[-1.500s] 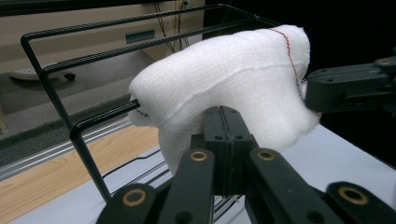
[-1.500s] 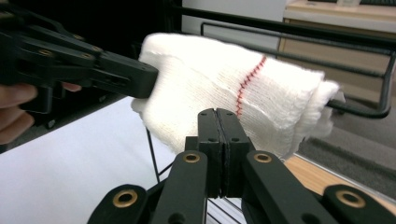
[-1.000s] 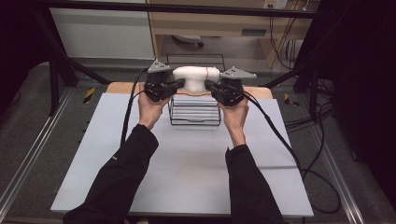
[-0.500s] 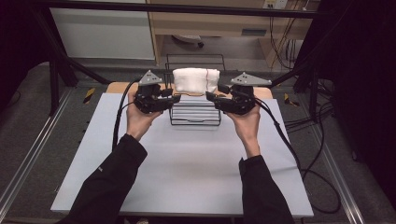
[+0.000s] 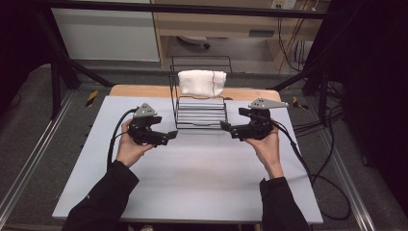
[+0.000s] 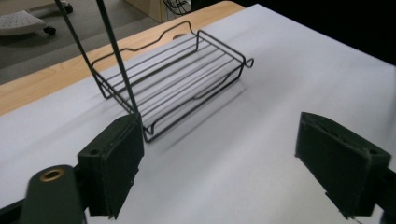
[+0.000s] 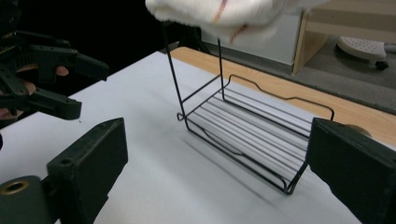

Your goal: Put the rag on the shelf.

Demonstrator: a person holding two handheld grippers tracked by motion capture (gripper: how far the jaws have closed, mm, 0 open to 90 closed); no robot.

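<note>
2 tools, left (image 5: 169,136) and right (image 5: 224,127), jaws just opened, empty, flank rack (image 5: 201,113). Towel (image 5: 202,83) draped on top: soft, light; pinch overhanging ends.

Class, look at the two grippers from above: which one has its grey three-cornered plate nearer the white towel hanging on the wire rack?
The right gripper. Its grey plate sits farther up the table, closer to the towel, than the left gripper.

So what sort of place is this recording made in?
Most likely a lab or workshop test bench: a white table inside a black frame, cables trailing over grey floor, and a wire rack with a towel.
</note>
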